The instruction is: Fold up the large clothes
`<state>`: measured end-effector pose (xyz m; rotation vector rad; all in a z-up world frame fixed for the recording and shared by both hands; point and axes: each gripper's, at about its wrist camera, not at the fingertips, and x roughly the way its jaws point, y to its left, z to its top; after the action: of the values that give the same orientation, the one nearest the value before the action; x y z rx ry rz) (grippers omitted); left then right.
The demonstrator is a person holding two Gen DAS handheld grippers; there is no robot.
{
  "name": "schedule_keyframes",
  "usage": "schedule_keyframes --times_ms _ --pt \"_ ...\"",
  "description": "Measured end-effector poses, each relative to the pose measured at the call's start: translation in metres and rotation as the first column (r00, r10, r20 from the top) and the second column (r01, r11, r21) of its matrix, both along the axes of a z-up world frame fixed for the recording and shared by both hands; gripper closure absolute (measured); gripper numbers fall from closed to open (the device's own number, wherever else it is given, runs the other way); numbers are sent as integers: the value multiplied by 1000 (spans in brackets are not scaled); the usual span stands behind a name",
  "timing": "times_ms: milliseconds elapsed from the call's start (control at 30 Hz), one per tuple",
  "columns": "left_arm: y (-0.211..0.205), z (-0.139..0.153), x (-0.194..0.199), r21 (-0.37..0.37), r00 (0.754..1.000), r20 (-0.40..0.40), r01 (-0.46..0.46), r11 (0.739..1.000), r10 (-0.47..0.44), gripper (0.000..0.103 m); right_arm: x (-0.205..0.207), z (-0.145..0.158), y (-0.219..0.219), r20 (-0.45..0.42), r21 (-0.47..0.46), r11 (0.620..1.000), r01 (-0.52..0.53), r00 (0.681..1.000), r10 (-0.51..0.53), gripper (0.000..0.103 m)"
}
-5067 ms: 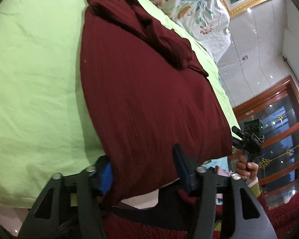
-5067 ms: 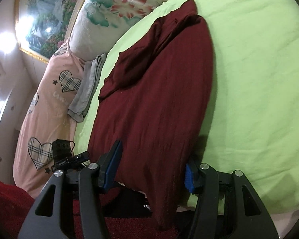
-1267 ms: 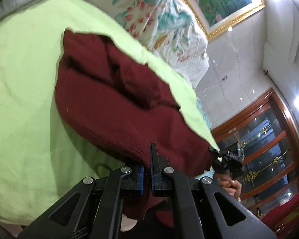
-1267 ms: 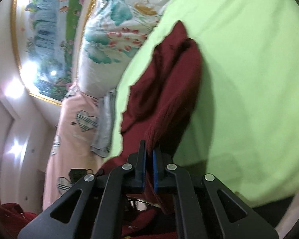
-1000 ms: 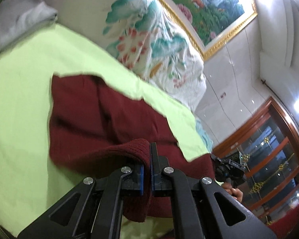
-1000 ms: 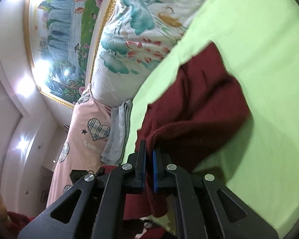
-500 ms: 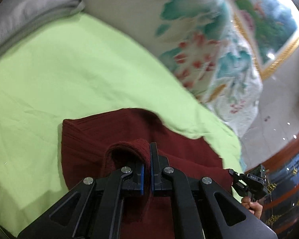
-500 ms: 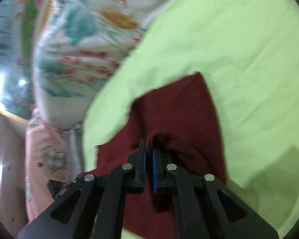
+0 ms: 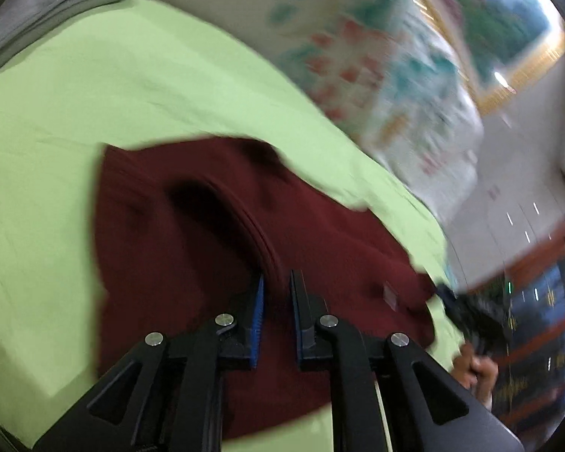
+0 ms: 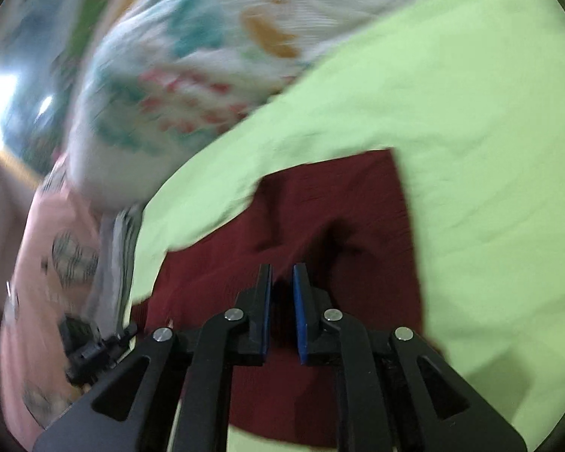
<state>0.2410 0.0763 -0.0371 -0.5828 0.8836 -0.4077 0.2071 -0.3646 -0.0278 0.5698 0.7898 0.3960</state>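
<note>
— Sweater (image 9: 192,248): dark red, being seen folded over on itself on the green bedsheet (image 9: 75,105), just below the flowered pillow (image 9: 376,60). A raised fold is being shown running toward the left gripper (image 9: 277,286).

— Left jaws?

— Being seen slightly parted; they have just been opening. The fold's edge is being shown between the blue pads (image 9: 259,301), but no pinch is being made out. Picture is being blurred by motion.

— Right side?

— Right gripper (image 10: 282,278) is being held low over the same sweater (image 10: 339,203), near its far corner. Its jaws have just been opening too; a narrow gap is being shown, with cloth under and between the pads, not being squeezed.

— Surroundings?

— Grey folded cloth (image 9: 49,3) is being seen at the sheet's edge; a pink quilt (image 10: 45,248) with checked hearts is being seen beyond it.
</note>
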Motion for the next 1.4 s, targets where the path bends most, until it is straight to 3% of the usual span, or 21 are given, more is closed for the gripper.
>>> schedule_keyframes --times_ms 67,133,200,267,333,433,500,600,767,967,1233,1400 --pt "-31 5 -8 0 995 19 99 995 -99 92 -6 1 32 13 -38 990 -133 991 134 90" --pt "-63 4 -3 30 983 11 184 982 -184 89 -5 -9 76 -52 -103 952 -287 958 283 89" --pt "-81 -4 10 90 976 -17 218 972 -218 89 0 -21 106 -118 -196 911 -361 932 344 89" --pt "-87 -18 29 129 974 -89 221 967 -211 92 11 -31 121 -154 -284 883 -375 926 344 89" --pt "-82 -26 46 138 973 -132 210 968 -192 101 27 -33 113 -141 -285 901 -328 944 299 89" --pt "-64 -20 66 111 983 -105 164 980 -153 102 54 -27 83 -85 -250 949 -195 980 179 89" --pt "-51 -11 83 132 994 -71 95 987 -86 99 74 -23 58 -57 -190 978 -86 995 76 89" --pt "-28 -1 107 175 998 -52 -20 984 29 94 95 -20 32 -43 -144 989 45 998 -52 89" --pt "6 -6 122 209 988 -51 -133 969 146 93 95 -21 9 -37 -70 986 153 987 -156 89" --pt "27 -29 86 162 980 -81 -169 972 184 91 60 -16 -15 4 -26 969 244 970 -244 87" --pt "32 -18 0 45 982 -42 -183 982 185 83 9 -30 -23 -25 -20 958 287 958 -287 82" --pt "15 -16 -62 -26 992 -24 -122 992 122 62 -23 -27 11 30 -24 978 208 978 -207 82"
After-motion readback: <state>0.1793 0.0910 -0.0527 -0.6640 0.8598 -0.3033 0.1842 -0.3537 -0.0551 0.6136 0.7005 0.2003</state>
